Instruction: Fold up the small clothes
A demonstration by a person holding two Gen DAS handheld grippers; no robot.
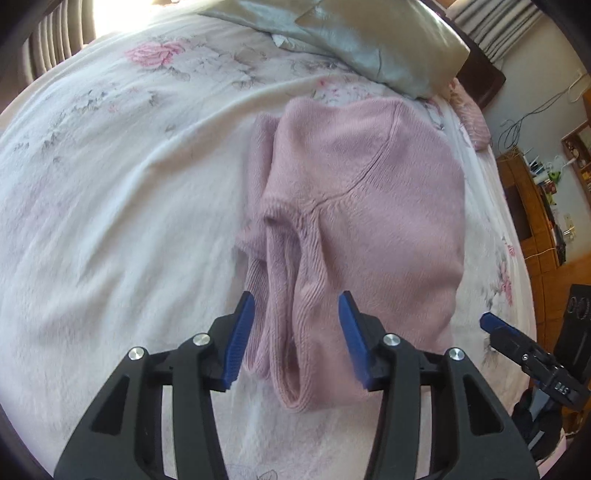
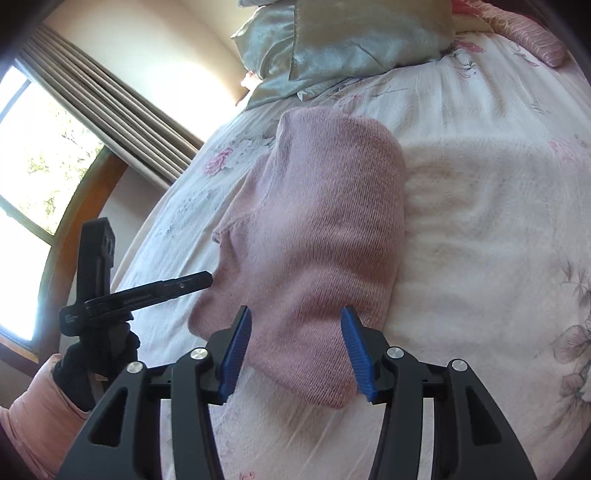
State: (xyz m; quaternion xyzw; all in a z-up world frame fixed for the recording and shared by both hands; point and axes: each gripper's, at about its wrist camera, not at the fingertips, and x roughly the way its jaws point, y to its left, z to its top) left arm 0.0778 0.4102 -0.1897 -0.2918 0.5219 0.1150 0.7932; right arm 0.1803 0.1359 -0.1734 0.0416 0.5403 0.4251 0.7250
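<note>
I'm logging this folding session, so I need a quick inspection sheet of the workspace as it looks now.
Surface: white floral bedspread, wrinkled.
Job's things: pink knitted sweater, folded into a compact bundle, ribbed hem toward the grippers.
Clutter: pale green satin pillow; pink textured cushion at the bed's far edge.
Grippers: left gripper open above the hem; right gripper open over the sweater's near edge; neither grips.
Cables: loose wires on the wall.
Surroundings: wooden cabinet, curtained window.
</note>
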